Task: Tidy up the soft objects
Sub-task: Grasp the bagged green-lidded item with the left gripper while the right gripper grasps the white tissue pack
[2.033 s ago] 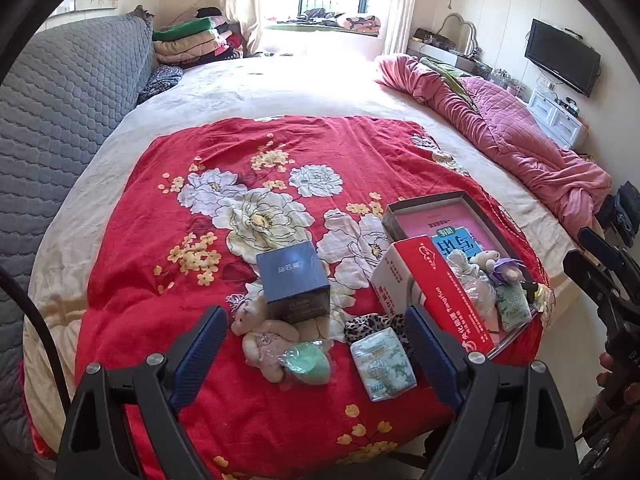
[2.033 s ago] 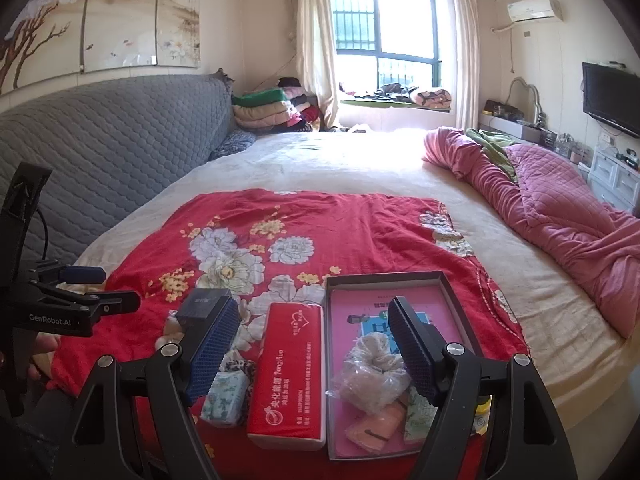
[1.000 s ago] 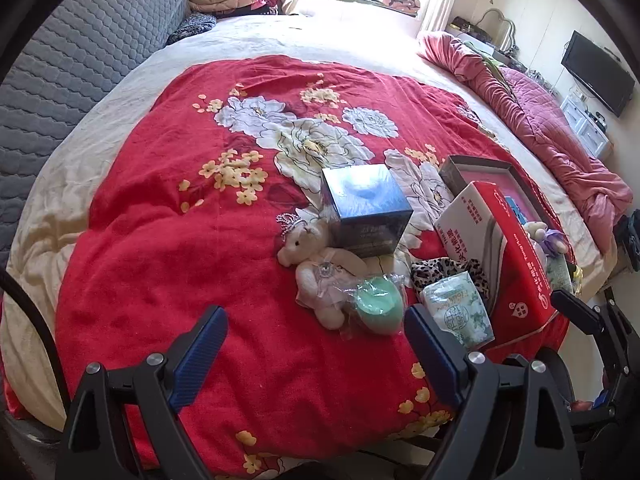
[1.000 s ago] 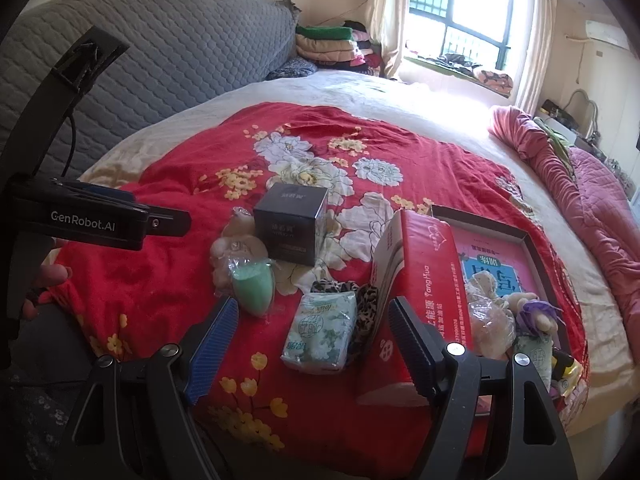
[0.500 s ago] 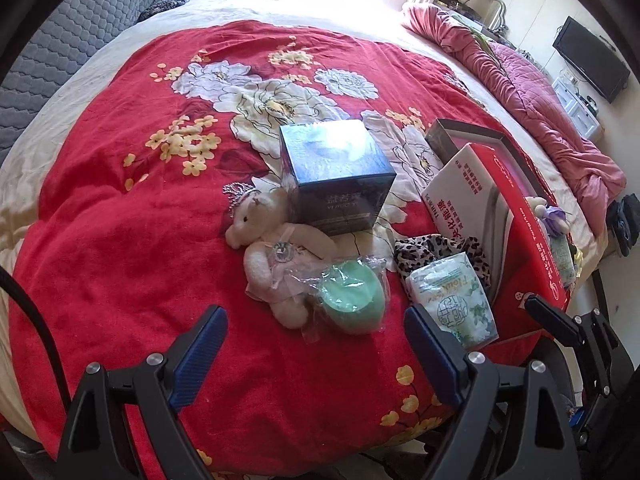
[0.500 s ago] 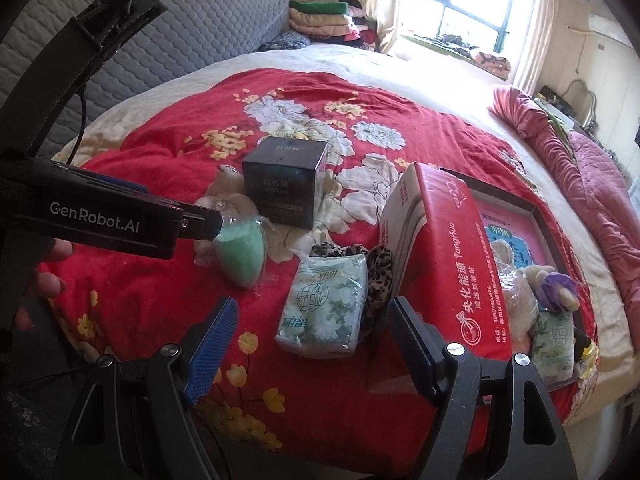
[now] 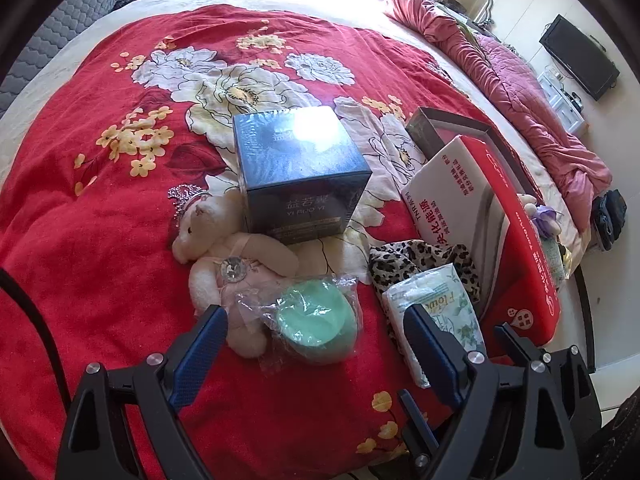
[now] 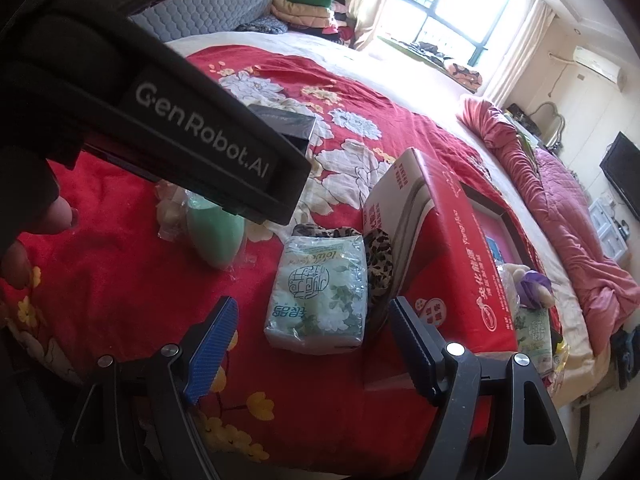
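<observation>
Tray [image 8: 498, 210] holds plush toy [image 8: 528, 280] beside tissue box [image 8: 460, 248]

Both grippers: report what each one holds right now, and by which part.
Nothing is held. The left gripper is open around the bagged green sponge; the right gripper is open around the tissue pack.

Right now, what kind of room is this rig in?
A home bedroom, most likely: a wide bed under a red floral blanket, a padded grey headboard, and folded bedding stacked by the curtained window.

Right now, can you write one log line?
left gripper: open, over green sponge | right gripper: open, at tissue pack | nothing held
</observation>
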Available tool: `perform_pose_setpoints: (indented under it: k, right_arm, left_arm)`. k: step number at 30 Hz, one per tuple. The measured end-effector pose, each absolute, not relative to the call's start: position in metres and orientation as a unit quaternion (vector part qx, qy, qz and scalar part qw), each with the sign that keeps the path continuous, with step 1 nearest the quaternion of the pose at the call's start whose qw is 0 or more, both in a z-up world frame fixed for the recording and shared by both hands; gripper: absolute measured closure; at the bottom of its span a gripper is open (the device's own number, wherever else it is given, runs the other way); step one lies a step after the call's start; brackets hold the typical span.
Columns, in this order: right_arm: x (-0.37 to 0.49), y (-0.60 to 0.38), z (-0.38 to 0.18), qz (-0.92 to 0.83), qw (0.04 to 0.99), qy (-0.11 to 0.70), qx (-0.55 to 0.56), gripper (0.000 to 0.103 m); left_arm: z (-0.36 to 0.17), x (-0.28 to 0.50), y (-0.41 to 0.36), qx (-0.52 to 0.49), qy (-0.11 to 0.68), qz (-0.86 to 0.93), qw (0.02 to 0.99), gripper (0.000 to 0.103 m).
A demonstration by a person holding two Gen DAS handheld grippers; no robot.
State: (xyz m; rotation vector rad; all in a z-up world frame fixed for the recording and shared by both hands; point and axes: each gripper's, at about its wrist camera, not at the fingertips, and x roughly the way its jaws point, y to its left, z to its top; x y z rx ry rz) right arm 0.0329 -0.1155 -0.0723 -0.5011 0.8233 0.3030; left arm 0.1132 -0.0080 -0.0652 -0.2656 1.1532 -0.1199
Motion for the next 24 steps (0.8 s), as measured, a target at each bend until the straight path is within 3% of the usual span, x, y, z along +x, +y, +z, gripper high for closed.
perform_pose_setpoints:
  k: [9, 17, 18, 24]
  right_arm:
    - [0.052, -0.114, -0.09, 0.136, 0.878, 0.396, -0.232, 0.025]
    - [0.06, -0.108, -0.097, 0.116, 0.878, 0.391, -0.251, 0.04]
    - [0.062, -0.108, -0.099, 0.123, 0.876, 0.396, -0.248, 0.051]
    - [0.064, -0.114, -0.092, 0.151, 0.878, 0.399, -0.219, 0.056]
  left_arm:
    - [-0.074, 0.116, 0.0, -0.14, 0.547, -0.068, 0.822, 0.02]
    - [-0.086, 0.123, 0.003, -0.144, 0.557, -0.067, 0.815, 0.023]
    - [-0.086, 0.123, 0.003, -0.146, 0.557, -0.069, 0.815, 0.023]
    - [-0.086, 0.123, 0.003, -0.147, 0.558, -0.064, 0.814, 0.036]
